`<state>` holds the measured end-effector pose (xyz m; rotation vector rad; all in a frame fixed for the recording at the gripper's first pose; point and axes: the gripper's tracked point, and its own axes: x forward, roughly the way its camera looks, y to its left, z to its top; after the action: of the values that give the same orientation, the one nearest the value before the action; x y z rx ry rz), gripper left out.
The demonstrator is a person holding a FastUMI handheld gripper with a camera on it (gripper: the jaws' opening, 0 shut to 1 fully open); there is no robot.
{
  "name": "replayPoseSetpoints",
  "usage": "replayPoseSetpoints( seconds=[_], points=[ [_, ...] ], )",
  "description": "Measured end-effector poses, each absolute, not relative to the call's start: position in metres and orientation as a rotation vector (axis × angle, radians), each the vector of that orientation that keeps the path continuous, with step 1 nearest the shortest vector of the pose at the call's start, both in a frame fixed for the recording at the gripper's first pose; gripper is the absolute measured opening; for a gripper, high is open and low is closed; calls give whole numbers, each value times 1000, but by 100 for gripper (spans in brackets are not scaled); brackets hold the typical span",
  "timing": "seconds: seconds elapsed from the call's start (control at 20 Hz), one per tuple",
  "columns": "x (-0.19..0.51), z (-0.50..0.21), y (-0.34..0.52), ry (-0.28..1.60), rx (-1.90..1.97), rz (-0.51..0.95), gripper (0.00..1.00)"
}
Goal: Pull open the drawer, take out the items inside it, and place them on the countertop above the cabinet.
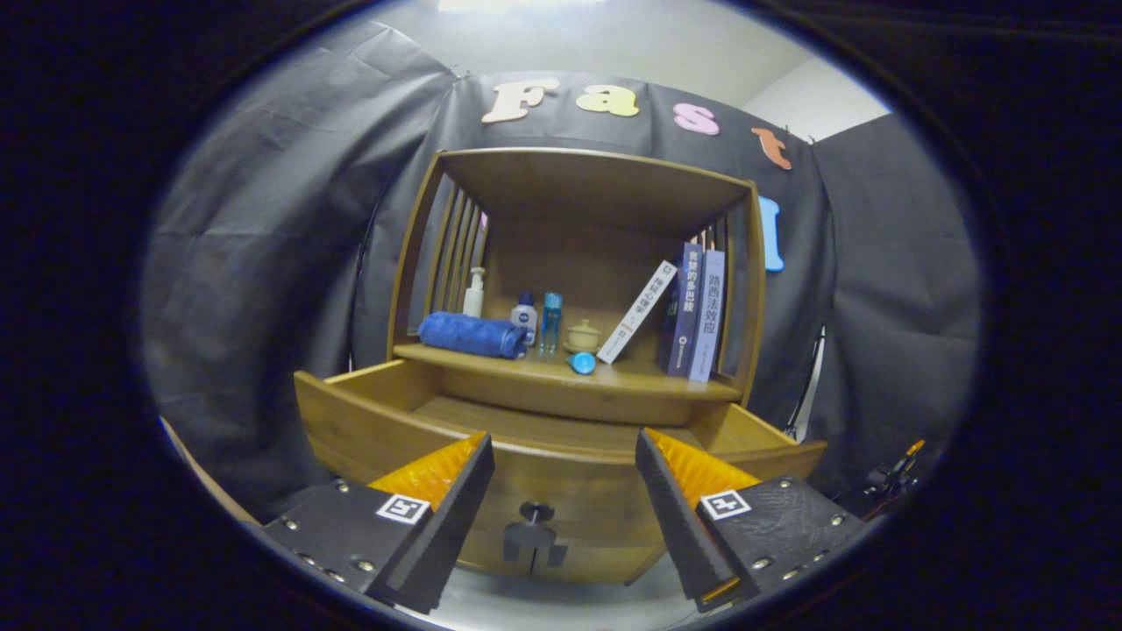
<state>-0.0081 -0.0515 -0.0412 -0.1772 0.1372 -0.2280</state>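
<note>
A wooden cabinet stands ahead of me with its drawer (394, 421) pulled out toward me. The drawer's dark knob (536, 513) sits low between my fingers. My gripper (565, 447) is open, its fingers spread wide in front of the drawer's front panel, holding nothing. The inside of the drawer shows bare wood; its floor is mostly hidden by the front panel. On the countertop (631, 379) above the drawer lie a rolled blue towel (472, 335), a white pump bottle (474, 293), a small white bottle (524, 317), a blue bottle (551, 322), a small lidded pot (583, 335) and a blue cap (582, 363).
Books (697, 311) stand at the right end of the countertop, with one white book (638, 311) leaning against them. A wooden roof (596, 180) and slatted sides enclose the countertop space. Black cloth hangs behind and beside the cabinet. Some dark gear (890, 478) sits at the lower right.
</note>
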Motion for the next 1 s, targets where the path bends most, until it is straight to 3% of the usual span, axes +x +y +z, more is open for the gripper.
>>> replayPoseSetpoints(
  seconds=[0.65,1.0],
  points=[
    [13,-107,-80,290,-84,-327,97],
    [14,-111,-82,267,-89,-330,96]
  ],
)
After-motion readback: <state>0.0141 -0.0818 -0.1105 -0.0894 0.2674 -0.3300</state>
